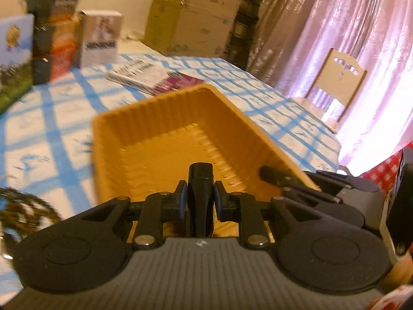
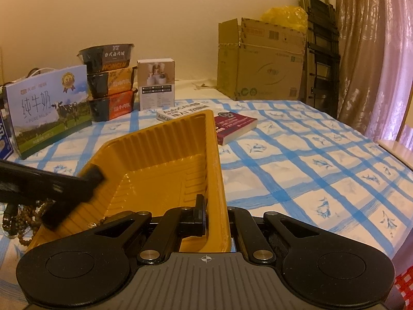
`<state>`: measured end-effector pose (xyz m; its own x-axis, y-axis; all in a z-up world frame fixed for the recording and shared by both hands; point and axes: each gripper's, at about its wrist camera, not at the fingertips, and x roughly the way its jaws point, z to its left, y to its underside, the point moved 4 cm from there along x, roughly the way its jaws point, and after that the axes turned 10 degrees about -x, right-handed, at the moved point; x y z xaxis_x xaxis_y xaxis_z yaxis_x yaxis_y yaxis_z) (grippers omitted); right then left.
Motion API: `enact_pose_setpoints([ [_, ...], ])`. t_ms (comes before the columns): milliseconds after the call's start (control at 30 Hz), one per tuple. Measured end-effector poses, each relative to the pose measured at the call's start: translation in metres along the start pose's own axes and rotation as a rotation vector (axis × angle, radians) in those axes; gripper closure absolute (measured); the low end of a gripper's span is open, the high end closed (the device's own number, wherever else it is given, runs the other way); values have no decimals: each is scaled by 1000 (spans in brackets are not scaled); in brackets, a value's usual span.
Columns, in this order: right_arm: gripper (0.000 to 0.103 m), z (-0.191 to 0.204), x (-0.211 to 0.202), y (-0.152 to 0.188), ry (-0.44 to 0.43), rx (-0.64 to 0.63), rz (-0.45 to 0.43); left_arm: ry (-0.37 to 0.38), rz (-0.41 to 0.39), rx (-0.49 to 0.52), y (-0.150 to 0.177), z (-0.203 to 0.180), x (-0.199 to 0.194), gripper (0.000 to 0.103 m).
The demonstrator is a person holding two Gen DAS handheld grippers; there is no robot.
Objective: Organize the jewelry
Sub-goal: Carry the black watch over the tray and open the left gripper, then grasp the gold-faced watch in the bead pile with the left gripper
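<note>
**Right now: tray pinned at its rim, beads outside it**

Your landmark is the yellow tray [image 2: 165, 165], lying on the blue-checked tablecloth [image 2: 309, 170]. Beyond its far end lie two books [image 2: 236, 126], almost touching the far corner. Farther back from the tray stand a milk carton [image 2: 49, 111], a stack of three food bowls [image 2: 111, 82] and a small white box [image 2: 156, 87]; a cardboard box [image 2: 260, 67] sits behind the table's far edge. Just beside the tray's near left corner lies a heap of brown beads [image 2: 28, 217], outside it on the cloth.

Your right gripper [image 2: 214, 219] is pressed together on the tray's right-hand wall, one finger inside, the other outside. Your left gripper [image 1: 200, 196] pinches a black tapered object [image 1: 200, 188] between its blue pads [image 1: 182, 199]; what that object is, you cannot tell. In the right wrist view the left gripper comes in blurred over the tray's left rim.

The tray's long axis runs away from you towards the books, its open side up. Its floor looks bare.
</note>
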<state>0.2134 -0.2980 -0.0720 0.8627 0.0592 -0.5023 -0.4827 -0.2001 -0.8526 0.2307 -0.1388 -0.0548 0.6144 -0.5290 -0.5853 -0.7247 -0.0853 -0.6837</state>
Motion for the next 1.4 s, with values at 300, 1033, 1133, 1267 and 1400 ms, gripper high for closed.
enact_pose_setpoints([
  [300, 100, -2, 0, 1, -5, 20, -4, 39, 93, -51, 6, -1, 34, 84],
  [1033, 100, -1, -1, 1, 4, 16, 6, -179, -114, -99, -15, 50, -52, 64],
  [1133, 100, 0, -1, 1, 7, 16, 8, -260, -129, -107, -10, 72, -73, 64],
  [1267, 100, -1, 0, 1, 12, 13, 10, -349, -134, -139, -3, 101, -95, 63],
  [1400, 100, -1, 0, 1, 13, 5, 10, -421, -133, -158, 7, 123, -109, 60],
])
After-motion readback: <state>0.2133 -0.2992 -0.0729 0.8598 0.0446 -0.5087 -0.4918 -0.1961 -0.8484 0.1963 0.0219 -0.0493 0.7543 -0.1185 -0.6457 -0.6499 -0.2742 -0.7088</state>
